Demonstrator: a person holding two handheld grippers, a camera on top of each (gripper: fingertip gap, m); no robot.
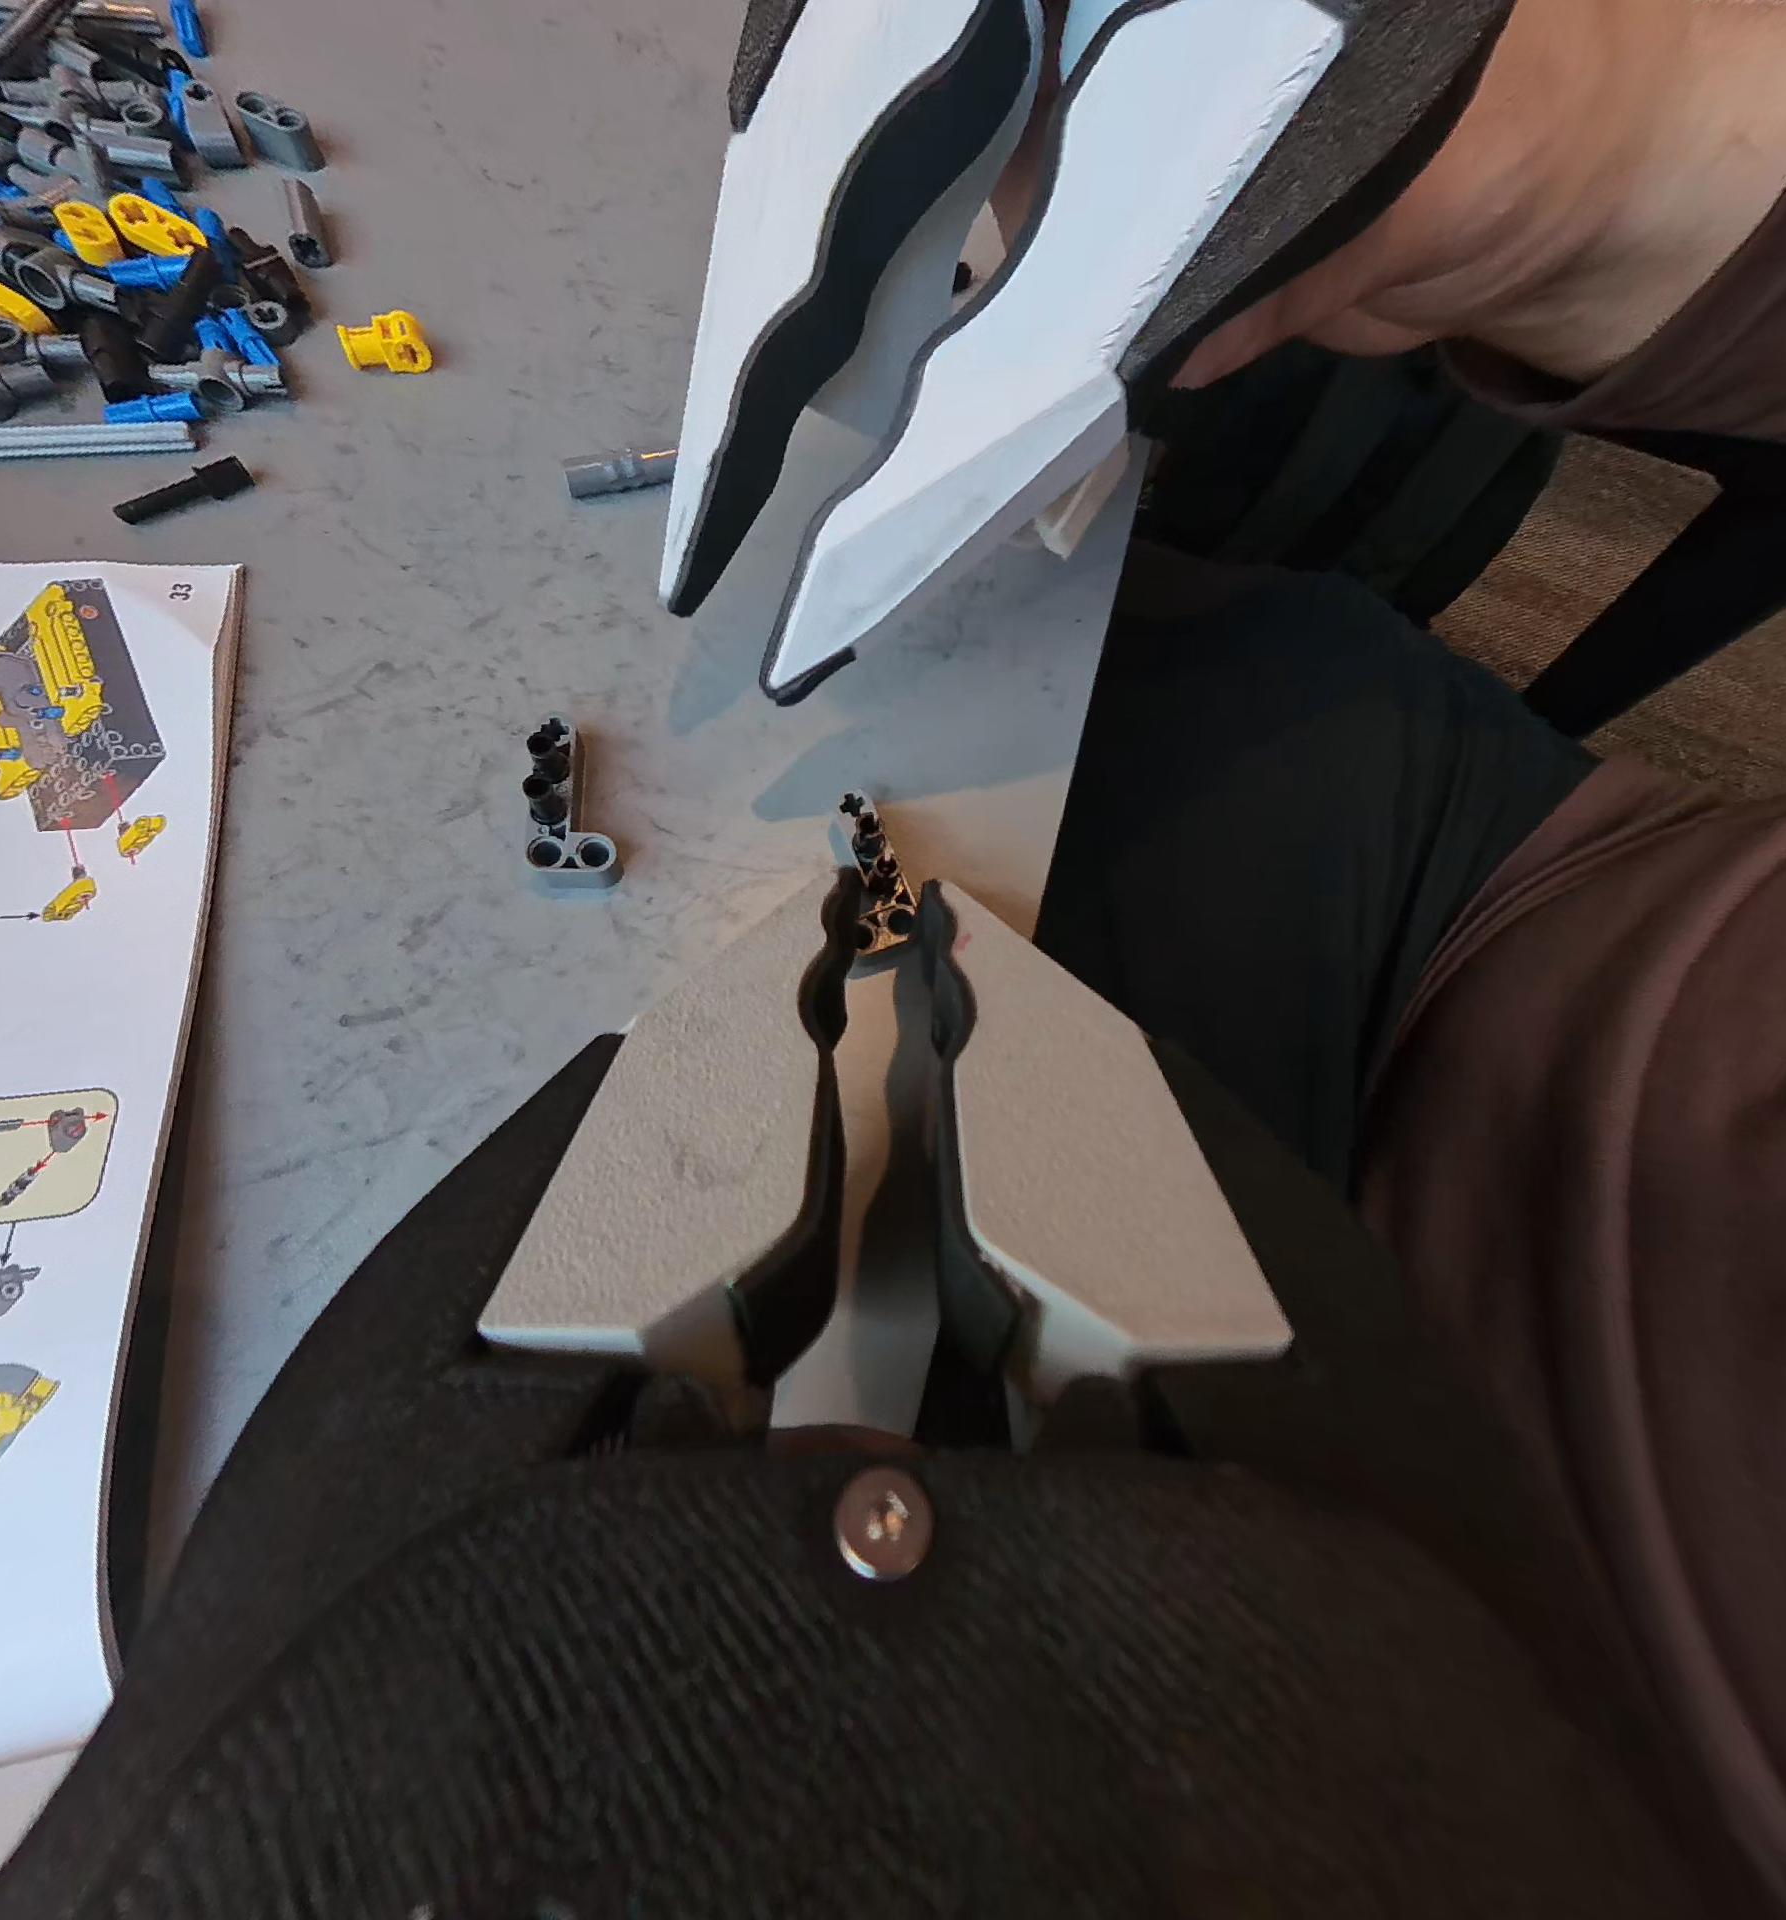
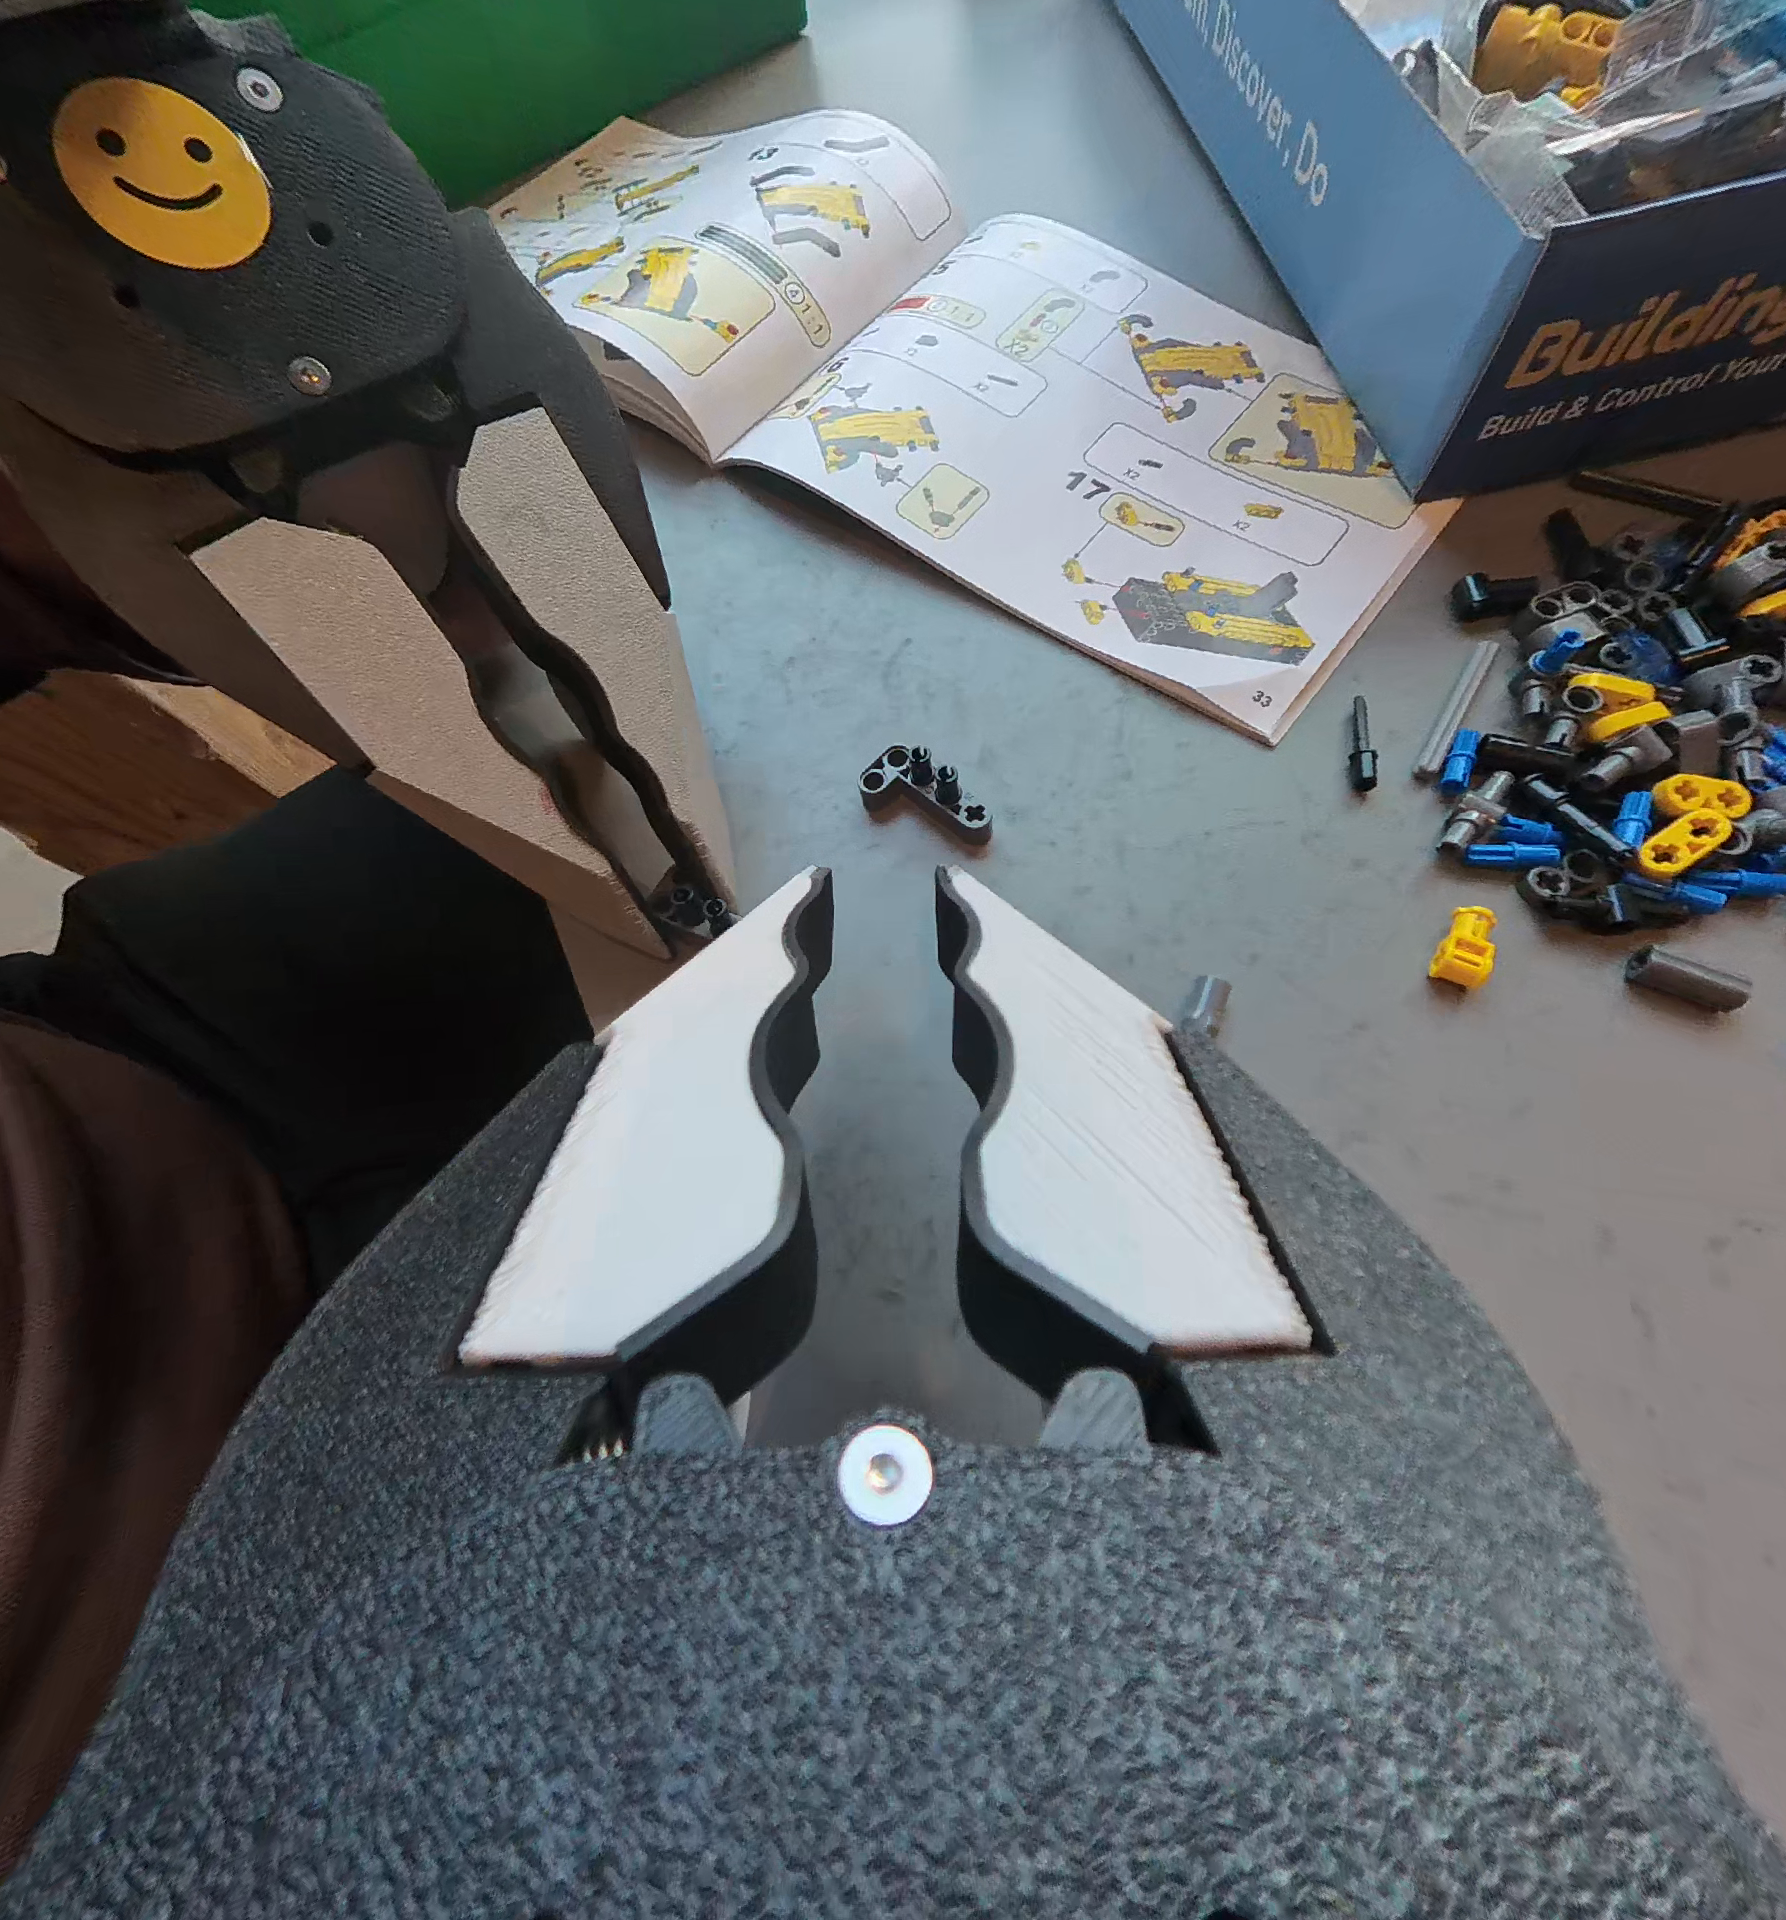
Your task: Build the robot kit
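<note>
1. Fingers of the left gripper [image 1: 884, 914] clench a small L-shaped piece [image 1: 878, 883] at the worktop [image 1: 432, 644] edge.
2. Right gripper [image 2: 881, 883] – fingers parted, empty – is the nearer one to a second L-shaped piece [image 2: 925, 792], just ahead, long axis crosswise.

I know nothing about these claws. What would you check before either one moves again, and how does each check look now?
1. Left claw grips its L-shaped piece: ok, shut on it.
2. Right claw empty: ok, open.
3. Second L-shaped piece reachable: ok, lies alone on the table just ahead of the right claw.
4. Claws apart: ok, close but not touching.
5. Grip firm enough: cannot tell.
</note>
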